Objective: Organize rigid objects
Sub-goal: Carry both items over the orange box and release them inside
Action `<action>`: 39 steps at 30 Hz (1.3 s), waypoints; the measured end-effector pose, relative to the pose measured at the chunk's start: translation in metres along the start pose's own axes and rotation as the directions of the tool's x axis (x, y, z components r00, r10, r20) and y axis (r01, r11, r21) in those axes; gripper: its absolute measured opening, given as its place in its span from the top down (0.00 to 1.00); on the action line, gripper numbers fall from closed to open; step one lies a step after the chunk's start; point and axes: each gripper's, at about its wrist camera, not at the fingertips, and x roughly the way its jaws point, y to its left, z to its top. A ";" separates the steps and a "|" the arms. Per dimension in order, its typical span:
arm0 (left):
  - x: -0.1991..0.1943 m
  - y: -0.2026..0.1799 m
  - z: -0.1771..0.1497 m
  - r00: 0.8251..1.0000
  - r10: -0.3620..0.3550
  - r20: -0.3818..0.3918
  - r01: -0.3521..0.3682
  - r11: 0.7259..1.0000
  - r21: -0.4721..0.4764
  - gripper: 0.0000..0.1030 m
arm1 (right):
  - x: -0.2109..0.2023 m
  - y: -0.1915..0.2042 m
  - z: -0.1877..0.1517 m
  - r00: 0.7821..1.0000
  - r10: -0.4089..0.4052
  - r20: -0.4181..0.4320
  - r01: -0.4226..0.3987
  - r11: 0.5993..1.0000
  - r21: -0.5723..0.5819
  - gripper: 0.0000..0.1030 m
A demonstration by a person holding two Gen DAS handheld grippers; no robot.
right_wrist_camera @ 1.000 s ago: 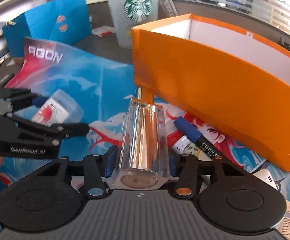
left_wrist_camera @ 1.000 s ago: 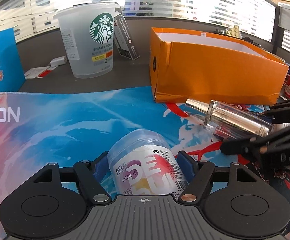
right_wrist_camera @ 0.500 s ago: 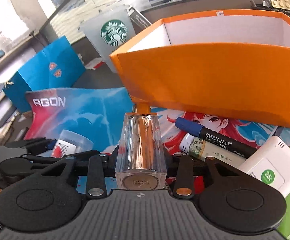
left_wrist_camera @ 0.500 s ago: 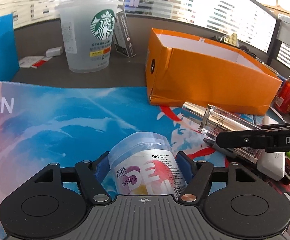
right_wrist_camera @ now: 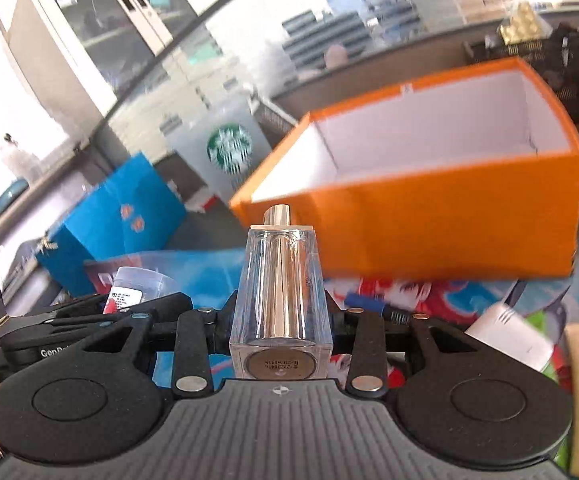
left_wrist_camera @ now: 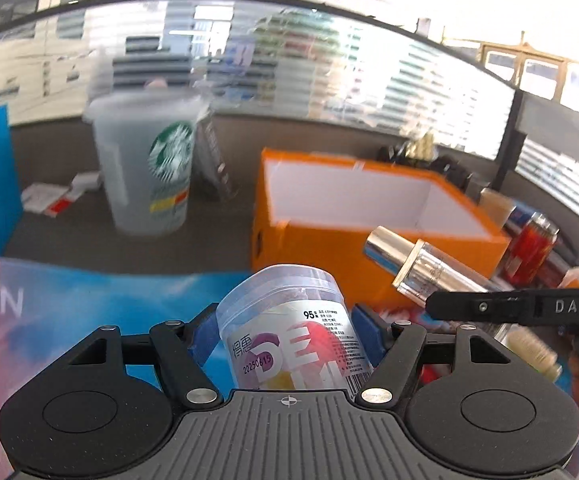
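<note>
Two grippers carry loads. The left gripper [left_wrist_camera: 285, 332] is clamped on a plastic jar [left_wrist_camera: 289, 332], with the orange box [left_wrist_camera: 329, 248] at one o'clock. The right gripper [right_wrist_camera: 281, 316] pinches a perfume bottle [right_wrist_camera: 281, 292].

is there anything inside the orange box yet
No, the right wrist view looks down into the orange box and shows only its bare white walls and floor, with the perfume bottle held in the right claw outside it.
</note>
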 end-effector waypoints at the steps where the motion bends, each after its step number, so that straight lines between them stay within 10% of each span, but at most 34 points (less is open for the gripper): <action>1: -0.001 -0.004 0.007 1.000 -0.003 0.012 0.003 1.000 0.012 0.32 | -0.004 0.000 0.004 1.000 0.004 0.015 -0.005 1.000 0.003 0.66; 11: 0.009 -0.048 0.073 0.994 -0.021 0.108 0.009 0.994 0.113 0.32 | -0.026 -0.009 0.056 0.989 -0.006 0.145 0.006 1.000 0.003 0.66; 22: 0.082 -0.052 0.130 0.999 0.010 0.034 -0.013 0.995 0.099 0.32 | -0.019 -0.050 0.111 0.977 -0.114 0.182 0.110 0.993 0.031 0.66; 39: 0.199 -0.042 0.111 0.967 0.069 -0.246 -0.042 0.993 0.111 0.32 | 0.057 -0.093 0.123 0.948 -0.315 -0.051 0.314 0.949 -0.034 0.66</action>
